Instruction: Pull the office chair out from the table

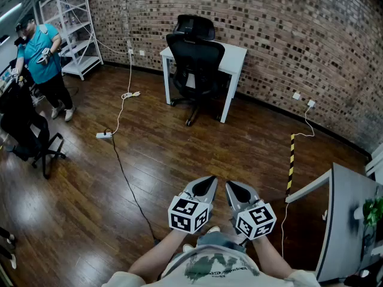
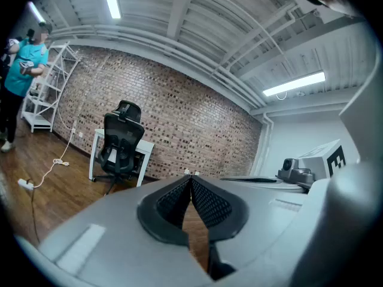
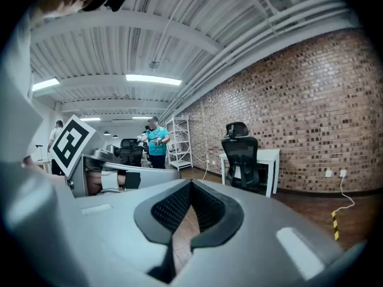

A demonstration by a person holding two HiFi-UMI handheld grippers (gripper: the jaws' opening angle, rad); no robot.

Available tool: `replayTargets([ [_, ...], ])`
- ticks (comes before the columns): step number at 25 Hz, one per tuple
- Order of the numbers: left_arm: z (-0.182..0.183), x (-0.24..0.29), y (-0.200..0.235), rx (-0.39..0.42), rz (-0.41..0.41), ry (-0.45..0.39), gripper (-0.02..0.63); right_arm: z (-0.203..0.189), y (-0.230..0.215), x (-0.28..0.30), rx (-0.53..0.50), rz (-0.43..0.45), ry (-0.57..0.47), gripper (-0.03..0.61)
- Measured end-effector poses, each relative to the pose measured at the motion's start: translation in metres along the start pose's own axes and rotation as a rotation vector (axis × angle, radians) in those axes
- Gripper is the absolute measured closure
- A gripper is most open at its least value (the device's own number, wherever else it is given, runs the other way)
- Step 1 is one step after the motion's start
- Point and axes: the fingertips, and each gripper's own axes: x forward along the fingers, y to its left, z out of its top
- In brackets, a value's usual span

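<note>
A black mesh office chair (image 1: 194,61) with a headrest stands pushed in at a small white table (image 1: 234,55) against the brick wall, far across the wooden floor. It shows small in the left gripper view (image 2: 121,142) and in the right gripper view (image 3: 242,155). My left gripper (image 1: 207,184) and right gripper (image 1: 234,189) are held side by side close to my body, several steps from the chair. Both point toward it. Each has its jaws shut with nothing between them (image 2: 191,178) (image 3: 190,185).
A white power strip (image 1: 104,135) and cables (image 1: 124,94) lie on the floor left of the chair. A person in a teal shirt (image 1: 42,55) stands far left beside another black chair (image 1: 24,130). A grey desk (image 1: 347,226) is near right, with a yellow-black striped strip (image 1: 292,160).
</note>
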Motion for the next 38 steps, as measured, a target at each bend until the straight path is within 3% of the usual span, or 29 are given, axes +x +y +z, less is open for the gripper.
replayTargets([
  [10, 0.022, 0.036, 0.057, 0.022, 0.039, 0.027, 0.601, 0.014, -0.022, 0.069, 0.021, 0.072, -0.025, 0.580],
  [15, 0.047, 0.049, 0.111, 0.050, 0.117, 0.031, 0.601, 0.031, -0.027, 0.123, -0.003, 0.147, -0.058, 0.575],
  [28, 0.097, 0.137, 0.180, 0.041, 0.183, 0.017, 0.600, 0.068, -0.099, 0.222, 0.013, 0.256, -0.076, 0.548],
  [38, 0.129, 0.167, 0.219, 0.051, 0.251, -0.019, 0.600, 0.091, -0.134, 0.265, 0.004, 0.310, -0.078, 0.522],
])
